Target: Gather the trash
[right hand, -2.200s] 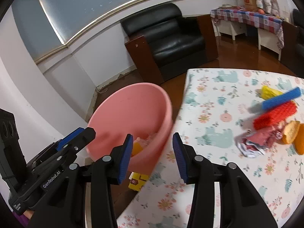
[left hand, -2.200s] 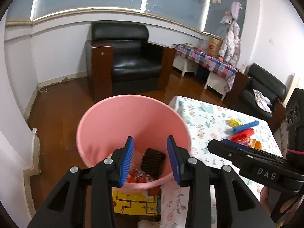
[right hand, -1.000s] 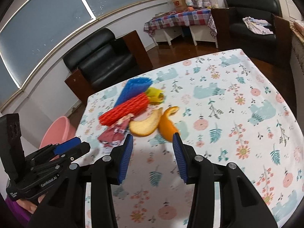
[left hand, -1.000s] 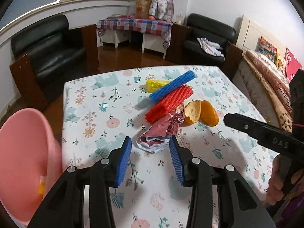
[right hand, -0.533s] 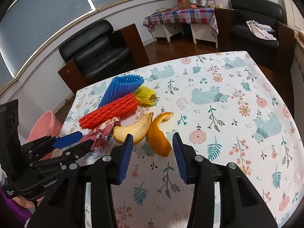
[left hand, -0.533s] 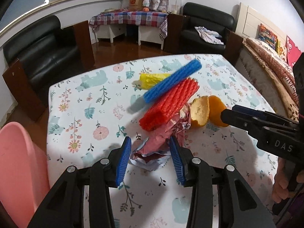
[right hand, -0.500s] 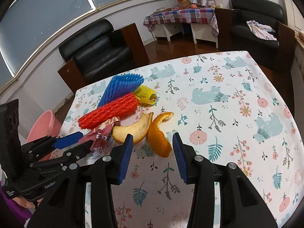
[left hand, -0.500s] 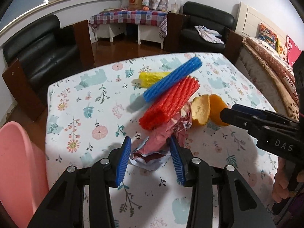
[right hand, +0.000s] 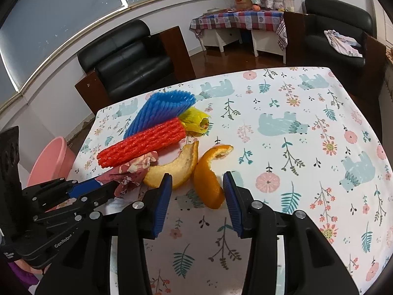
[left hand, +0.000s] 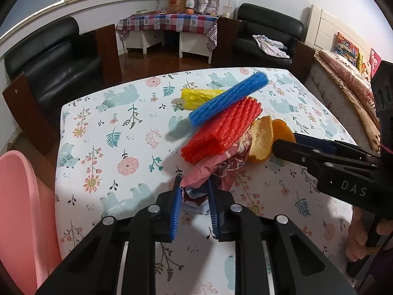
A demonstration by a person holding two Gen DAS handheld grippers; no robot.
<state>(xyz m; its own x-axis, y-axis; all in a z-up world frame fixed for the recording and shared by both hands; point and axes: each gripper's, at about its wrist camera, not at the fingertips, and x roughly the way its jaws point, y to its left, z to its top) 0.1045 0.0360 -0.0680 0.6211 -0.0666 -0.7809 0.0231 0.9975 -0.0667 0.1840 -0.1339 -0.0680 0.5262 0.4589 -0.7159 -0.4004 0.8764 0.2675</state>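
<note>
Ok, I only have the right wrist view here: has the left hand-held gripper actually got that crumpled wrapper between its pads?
Observer: Yes. In the left wrist view, the jaws of the left hand-held gripper are closing with the crumpled wrapper between them, and both pads touch it.
Operator: Is anything lying on the wrapper that might drag along?
Observer: The red foam net overlaps the wrapper's far end, and the blue foam net rests across the top of the red one.
</note>
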